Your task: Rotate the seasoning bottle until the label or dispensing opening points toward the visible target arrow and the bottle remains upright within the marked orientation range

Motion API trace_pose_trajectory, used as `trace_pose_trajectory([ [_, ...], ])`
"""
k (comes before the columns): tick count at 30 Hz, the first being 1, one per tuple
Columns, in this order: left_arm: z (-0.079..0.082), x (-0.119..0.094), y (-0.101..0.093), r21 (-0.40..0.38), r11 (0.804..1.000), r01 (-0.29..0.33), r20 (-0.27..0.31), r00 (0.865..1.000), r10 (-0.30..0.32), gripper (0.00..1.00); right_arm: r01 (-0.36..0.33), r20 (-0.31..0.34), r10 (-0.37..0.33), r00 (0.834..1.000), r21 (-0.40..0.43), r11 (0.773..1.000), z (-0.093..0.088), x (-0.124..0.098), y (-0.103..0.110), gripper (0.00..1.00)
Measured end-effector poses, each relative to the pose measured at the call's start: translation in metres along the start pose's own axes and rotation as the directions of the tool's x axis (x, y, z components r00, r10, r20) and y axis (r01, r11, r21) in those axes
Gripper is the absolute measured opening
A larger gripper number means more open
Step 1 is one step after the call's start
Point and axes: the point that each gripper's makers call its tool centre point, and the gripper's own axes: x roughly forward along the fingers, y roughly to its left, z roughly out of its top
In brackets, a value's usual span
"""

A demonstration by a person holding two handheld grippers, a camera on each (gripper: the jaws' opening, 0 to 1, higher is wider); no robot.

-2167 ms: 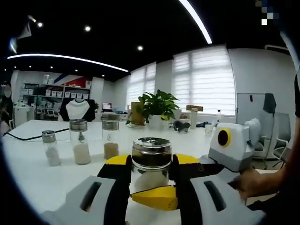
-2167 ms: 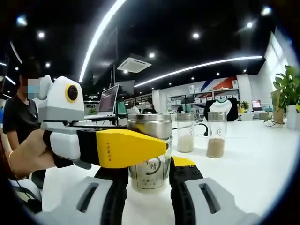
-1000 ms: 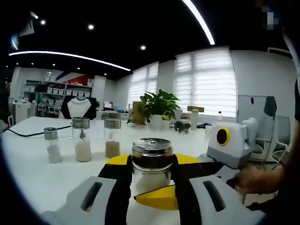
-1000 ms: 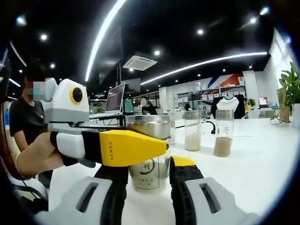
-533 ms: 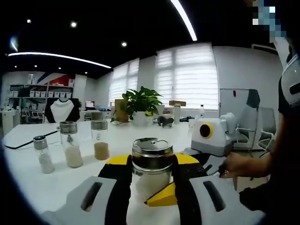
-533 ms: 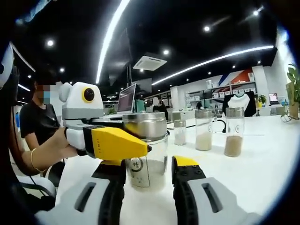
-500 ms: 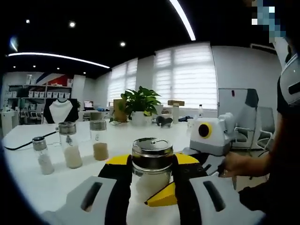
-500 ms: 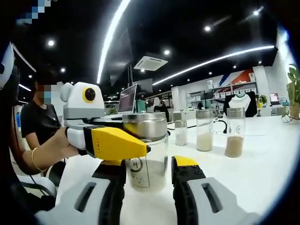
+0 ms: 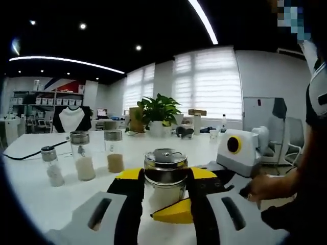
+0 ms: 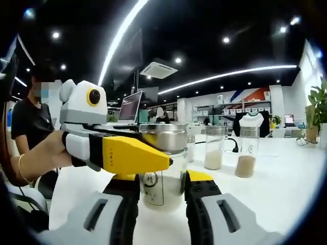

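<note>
On the white table (image 9: 30, 204), left gripper view: seasoning bottle (image 9: 165, 176) stands upright between the jaws of the left gripper (image 9: 164, 196), metal cap on top, pale contents below. Both yellow-tipped jaws sit against the glass, so the left gripper is closed on the bottle. The right gripper (image 9: 173, 210) comes in from the right; one yellow jaw tip crosses in front of the bottle's base, the person's hand (image 9: 265, 186) behind it. Whether that tip touches the glass cannot be told from this side. Three smaller jars (image 9: 82, 158) stand in a row to the left, well apart from the bottle. A potted plant (image 9: 158, 115) sits further back, before the blinds.

Right gripper view: same bottle (image 10: 163, 171), upright, between the right gripper's (image 10: 162, 201) own jaws. The printed label (image 10: 152, 188) faces this camera, a detail the other side does not give. The jaws stand narrow, flanking the lower glass; contact cannot be confirmed. The left gripper (image 10: 135, 153) enters from the left, its yellow jaw laid across the bottle just under the cap, held by a hand (image 10: 36, 155) with a bracelet. Jars (image 10: 230, 150) stand to the right. A laptop (image 10: 127, 109) is behind, and a second person (image 10: 30, 117) in dark clothing stands at the left.
</note>
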Motion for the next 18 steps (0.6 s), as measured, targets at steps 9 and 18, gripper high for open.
trace_pose_trajectory([
  [9, 0.0028, 0.0000, 0.0035, -0.025, 0.966, -0.258, 0.053, 0.964, 0.259, 0.37, 0.108, 0.028, -0.107, 0.994, -0.037, 0.993, 0.0020, 0.0007, -0.0028, 0.31],
  [18, 0.0085, -0.0031, 0.0055, -0.028, 0.962, -0.273, 0.066, 0.959, 0.274, 0.36, 0.121, 0.043, -0.119, 0.992, -0.047, 0.992, 0.0076, 0.0003, -0.0048, 0.31],
])
